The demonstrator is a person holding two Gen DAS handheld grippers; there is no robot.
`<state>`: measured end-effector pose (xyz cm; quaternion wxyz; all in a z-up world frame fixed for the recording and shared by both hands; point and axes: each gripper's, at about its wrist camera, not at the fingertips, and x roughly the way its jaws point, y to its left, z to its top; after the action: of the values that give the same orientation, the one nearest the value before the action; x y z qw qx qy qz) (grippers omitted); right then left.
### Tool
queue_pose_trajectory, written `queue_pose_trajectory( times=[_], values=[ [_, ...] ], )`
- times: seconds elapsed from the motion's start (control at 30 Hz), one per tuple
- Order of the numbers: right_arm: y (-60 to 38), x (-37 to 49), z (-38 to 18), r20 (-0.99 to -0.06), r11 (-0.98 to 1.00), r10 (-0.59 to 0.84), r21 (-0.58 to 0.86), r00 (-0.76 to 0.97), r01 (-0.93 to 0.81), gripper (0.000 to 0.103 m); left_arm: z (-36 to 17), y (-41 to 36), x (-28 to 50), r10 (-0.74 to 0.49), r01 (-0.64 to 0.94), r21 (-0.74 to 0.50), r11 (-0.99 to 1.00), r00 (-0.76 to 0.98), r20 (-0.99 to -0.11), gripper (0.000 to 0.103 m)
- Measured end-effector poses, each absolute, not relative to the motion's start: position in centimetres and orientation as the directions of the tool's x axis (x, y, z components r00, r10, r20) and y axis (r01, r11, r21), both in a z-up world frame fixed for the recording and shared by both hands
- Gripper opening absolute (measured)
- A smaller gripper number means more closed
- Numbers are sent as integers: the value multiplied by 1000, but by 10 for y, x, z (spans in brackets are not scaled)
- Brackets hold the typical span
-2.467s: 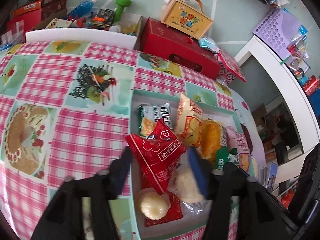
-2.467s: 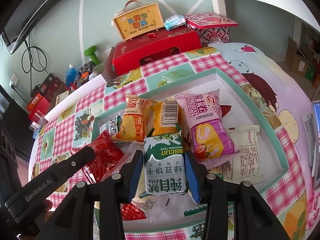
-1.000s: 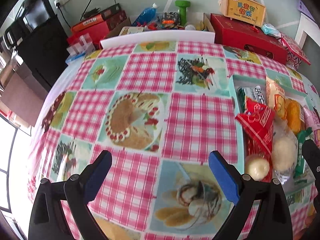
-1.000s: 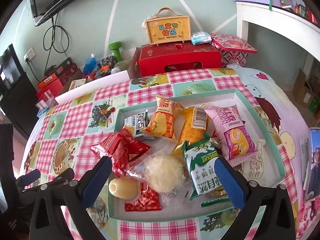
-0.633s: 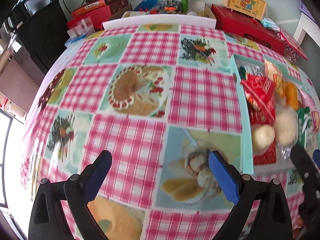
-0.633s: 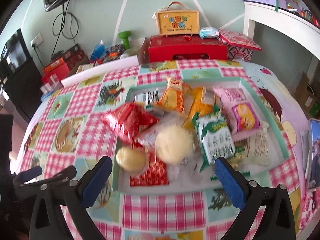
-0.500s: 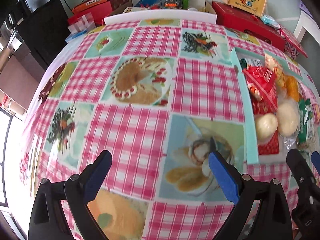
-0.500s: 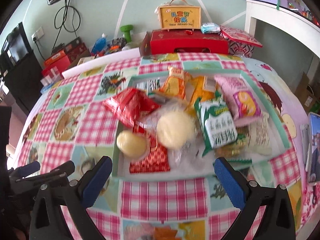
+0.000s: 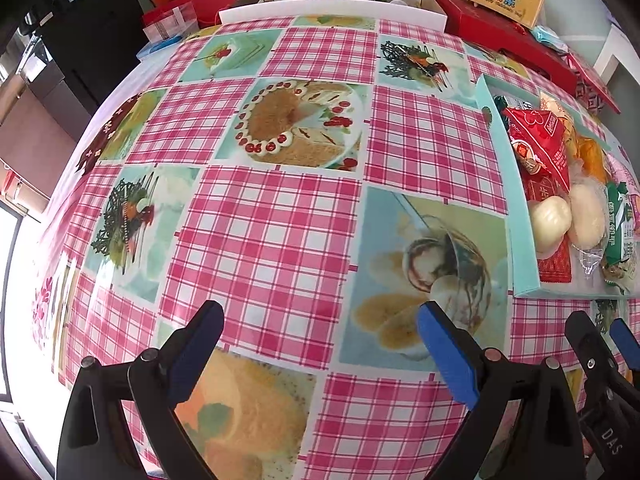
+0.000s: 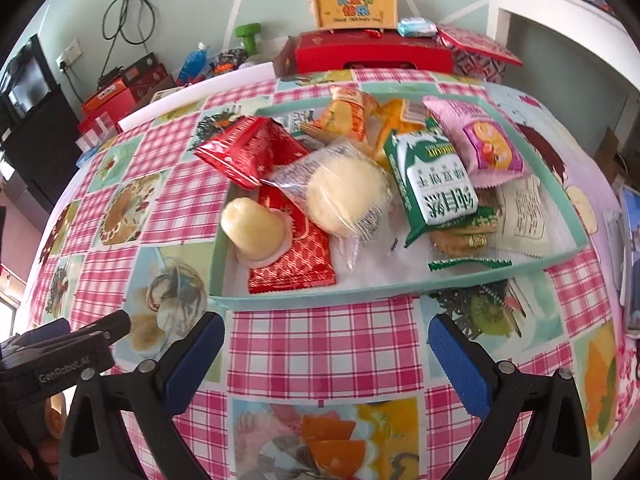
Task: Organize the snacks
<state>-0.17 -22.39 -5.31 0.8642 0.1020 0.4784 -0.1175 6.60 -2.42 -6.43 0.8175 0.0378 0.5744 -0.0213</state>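
- left gripper (image 9: 320,320): jaws spread wide, nothing between them, hanging over bare tablecloth (image 9: 272,216)
- right gripper (image 10: 326,332): jaws also wide apart, empty, over the cloth just short of the tray's near wall
- tray (image 10: 360,294): teal, shallow, straight ahead of the right gripper; from the left gripper it sits ahead and off to the right, near its right finger's side
- the right gripper's fingers show at the lower right edge of the left wrist view, beside the tray's near corner; left gripper body shows at the lower left of the right wrist view
- snacks all inside the tray, piled and overlapping:
- pale yellow bun (image 10: 252,220) at the near-left corner, closest to the right gripper's left finger, lying on a flat red packet (image 10: 296,256)
- bigger round bun in clear wrapper (image 10: 344,194) just right of it, centre of tray
- red foil pack (image 10: 248,152) further ahead on the left, leaning over the tray's left wall
- green-and-white biscuit pack (image 10: 434,182) ahead of the right finger, tilted, resting on other packs
- pink pack (image 10: 476,140) beyond it to the right, orange packs (image 10: 352,118) at the far side
- white printed sachet (image 10: 520,212) flat by the right wall
- red box (image 10: 372,54) with a yellow carry case (image 10: 354,6) on top, beyond the table's far edge, well apart from both grippers
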Motion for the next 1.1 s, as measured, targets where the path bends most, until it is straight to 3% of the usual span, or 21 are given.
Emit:
queue_pose_trajectory(
  times=[1.1],
  values=[
    [-236,-2,-55,-865,941,-140,34,482,336,103,-62,-37,68,-30,139,17,990,325,-945,97]
  ],
)
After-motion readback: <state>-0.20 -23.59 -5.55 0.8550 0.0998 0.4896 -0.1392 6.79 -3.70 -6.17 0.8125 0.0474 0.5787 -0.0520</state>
